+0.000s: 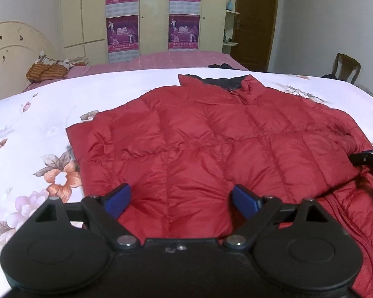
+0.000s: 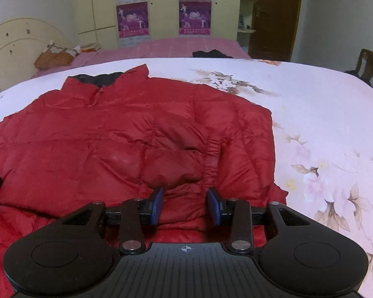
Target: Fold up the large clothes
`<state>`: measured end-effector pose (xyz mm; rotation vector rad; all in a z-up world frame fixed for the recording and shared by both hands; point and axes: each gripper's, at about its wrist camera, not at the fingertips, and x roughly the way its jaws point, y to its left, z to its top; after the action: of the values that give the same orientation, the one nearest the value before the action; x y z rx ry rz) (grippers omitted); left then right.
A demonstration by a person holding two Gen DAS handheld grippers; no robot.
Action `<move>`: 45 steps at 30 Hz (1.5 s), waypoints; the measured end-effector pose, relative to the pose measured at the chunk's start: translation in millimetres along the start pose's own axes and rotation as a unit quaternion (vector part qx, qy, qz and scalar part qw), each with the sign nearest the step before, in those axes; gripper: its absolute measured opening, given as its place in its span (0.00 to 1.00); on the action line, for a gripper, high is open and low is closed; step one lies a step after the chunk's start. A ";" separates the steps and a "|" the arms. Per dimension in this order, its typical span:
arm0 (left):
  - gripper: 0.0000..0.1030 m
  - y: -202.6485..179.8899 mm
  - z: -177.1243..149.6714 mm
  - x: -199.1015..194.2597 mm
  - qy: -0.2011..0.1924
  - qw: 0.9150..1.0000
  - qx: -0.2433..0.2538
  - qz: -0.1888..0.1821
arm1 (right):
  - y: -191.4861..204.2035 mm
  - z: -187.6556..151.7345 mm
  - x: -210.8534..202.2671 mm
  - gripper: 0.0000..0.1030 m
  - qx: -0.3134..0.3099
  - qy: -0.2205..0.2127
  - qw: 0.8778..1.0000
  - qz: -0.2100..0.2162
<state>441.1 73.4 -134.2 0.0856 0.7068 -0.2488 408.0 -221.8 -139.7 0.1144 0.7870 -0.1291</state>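
Jacket (image 1: 211, 144) flat on bed (image 1: 37, 124) (no containers).

Red quilted puffer jacket (image 1: 211, 144) is lying flat on the floral bedsheet (image 1: 37, 129), collar (dark lining showing) pointing away, sleeves folded inward.

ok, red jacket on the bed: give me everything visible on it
The red jacket is a quilted puffer of shiny, thin fabric, stitched in square panels. It lies flat on the floral bedsheet, stand-up collar with dark lining at the far end, hem nearest both cameras. A zipper line shows at the near right. An elastic-gathered cuff shows that one sleeve is folded across the body. The left gripper hovers wide open over the hem; the right gripper is narrower, fabric bunched between its pads, contact unclear.
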 end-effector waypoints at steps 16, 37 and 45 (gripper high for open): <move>1.00 -22.3 -32.3 -81.3 0.012 0.997 0.034 0.068 | -21.2 -39.5 -102.6 0.84 0.017 -0.056 0.997 0.050; 0.78 13.8 -172.8 -221.7 0.056 0.987 -0.150 0.022 | -154.5 -188.0 -222.0 0.70 0.165 0.003 0.982 0.097; 0.76 23.4 -205.6 -249.6 0.040 0.966 -0.252 -0.043 | -167.5 -229.0 -241.9 0.70 0.224 0.016 0.962 0.152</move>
<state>134.5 178.4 -127.5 -0.4231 0.8371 -0.1429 52.8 -334.8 -137.2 0.6661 0.7526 -0.0117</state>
